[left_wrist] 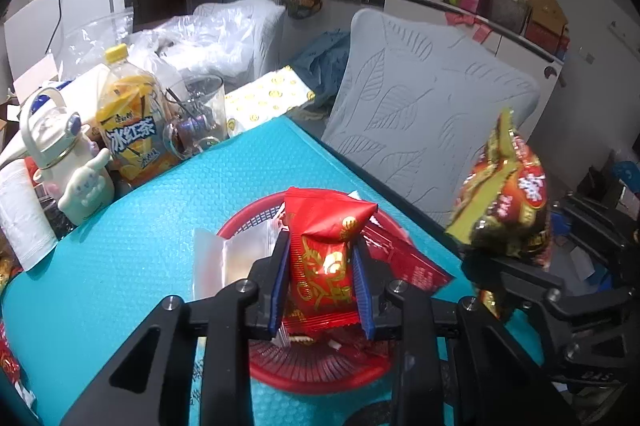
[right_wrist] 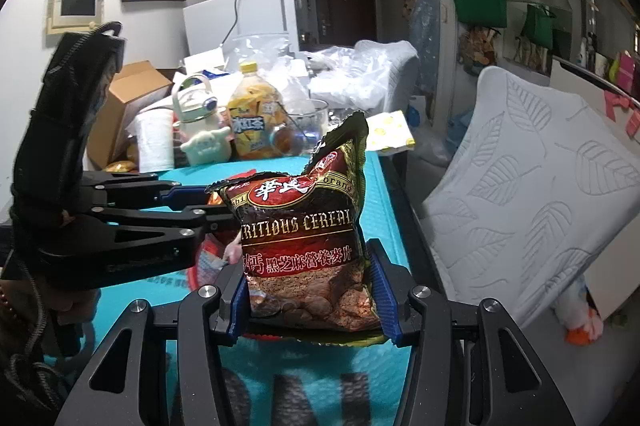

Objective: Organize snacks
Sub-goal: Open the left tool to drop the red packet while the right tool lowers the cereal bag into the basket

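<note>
My left gripper (left_wrist: 322,282) is shut on a red snack packet (left_wrist: 324,258) and holds it upright over a red mesh basket (left_wrist: 316,366) on the teal mat. The basket holds a clear packet (left_wrist: 224,262) and a flat red packet (left_wrist: 404,262). My right gripper (right_wrist: 310,290) is shut on a dark red cereal packet (right_wrist: 304,238), held above the mat's right edge. The cereal packet also shows in the left wrist view (left_wrist: 504,202), to the right of the basket. The left gripper shows in the right wrist view (right_wrist: 192,202), left of the cereal packet; the basket there is mostly hidden.
At the mat's (left_wrist: 160,226) far left stand an iced-tea bottle (left_wrist: 134,122), a glass cup (left_wrist: 200,118), a white character flask (left_wrist: 68,162) and a paper roll (left_wrist: 20,210). A grey leaf-pattern cushion (left_wrist: 420,114) leans beyond the table's right edge.
</note>
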`<state>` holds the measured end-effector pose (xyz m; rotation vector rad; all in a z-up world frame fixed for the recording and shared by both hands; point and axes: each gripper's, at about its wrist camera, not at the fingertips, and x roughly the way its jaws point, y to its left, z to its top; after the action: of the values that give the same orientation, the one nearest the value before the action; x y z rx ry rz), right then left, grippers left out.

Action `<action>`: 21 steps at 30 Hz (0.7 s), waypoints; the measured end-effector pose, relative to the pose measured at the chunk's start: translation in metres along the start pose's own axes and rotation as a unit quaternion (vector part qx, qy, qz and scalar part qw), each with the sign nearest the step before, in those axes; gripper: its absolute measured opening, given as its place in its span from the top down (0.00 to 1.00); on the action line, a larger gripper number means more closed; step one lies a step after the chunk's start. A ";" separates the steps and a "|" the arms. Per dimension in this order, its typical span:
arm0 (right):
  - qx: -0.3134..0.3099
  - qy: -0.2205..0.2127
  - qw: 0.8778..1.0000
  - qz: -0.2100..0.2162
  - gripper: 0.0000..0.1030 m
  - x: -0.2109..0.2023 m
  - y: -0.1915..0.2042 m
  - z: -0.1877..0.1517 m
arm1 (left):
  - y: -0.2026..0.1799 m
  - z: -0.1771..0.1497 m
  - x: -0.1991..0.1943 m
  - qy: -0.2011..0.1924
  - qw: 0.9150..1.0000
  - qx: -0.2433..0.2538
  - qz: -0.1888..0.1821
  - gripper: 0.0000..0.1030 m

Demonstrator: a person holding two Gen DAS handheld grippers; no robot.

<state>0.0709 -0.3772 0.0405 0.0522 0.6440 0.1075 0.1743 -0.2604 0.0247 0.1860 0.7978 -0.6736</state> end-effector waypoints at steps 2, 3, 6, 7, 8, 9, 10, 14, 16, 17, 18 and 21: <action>0.002 0.003 1.000 -0.001 0.51 0.004 -0.003 0.001 | 0.000 0.002 0.007 0.010 1.000 0.002 0.002 0.72; 0.003 0.003 1.000 -0.001 0.51 0.005 -0.004 0.001 | 0.000 0.003 0.010 0.015 1.000 0.003 -0.001 0.71; 0.006 0.007 1.000 -0.002 0.51 0.011 -0.008 0.001 | 0.001 0.002 0.016 0.032 0.999 0.000 0.001 0.69; 0.006 0.008 1.000 -0.001 0.51 0.012 -0.008 0.001 | 0.001 0.002 0.017 0.035 0.999 0.001 0.006 0.69; 0.006 0.010 1.000 0.000 0.51 0.013 -0.009 0.001 | 0.002 0.002 0.017 0.037 0.999 0.001 0.010 0.64; 0.006 0.011 1.000 0.000 0.51 0.014 -0.009 0.001 | 0.003 0.001 0.018 0.037 0.999 -0.002 0.006 0.58; 0.005 0.011 1.000 0.000 0.51 0.015 -0.009 0.001 | 0.005 0.000 0.017 0.039 0.999 -0.007 -0.002 0.39; 0.002 0.012 1.000 0.002 0.51 0.018 -0.006 0.004 | 0.010 -0.003 0.006 0.031 0.999 -0.019 -0.011 0.18; -0.001 0.013 1.000 0.005 0.51 0.019 -0.005 0.006 | 0.013 -0.005 0.001 0.031 0.999 -0.022 -0.002 0.18; -0.002 0.013 1.000 0.005 0.51 0.019 -0.005 0.006 | 0.016 -0.006 -0.001 0.032 0.999 -0.026 0.005 0.18; -0.005 0.013 1.000 0.006 0.51 0.020 -0.003 0.007 | 0.018 -0.008 -0.003 0.034 0.999 -0.028 0.012 0.18; -0.011 0.017 1.000 0.016 0.51 0.024 0.002 0.011 | 0.028 -0.014 -0.014 0.021 0.999 -0.032 0.028 0.18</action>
<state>0.0962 -0.3727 0.0350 0.0388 0.6758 0.1462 0.1767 -0.2269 0.0224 0.1646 0.8505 -0.5928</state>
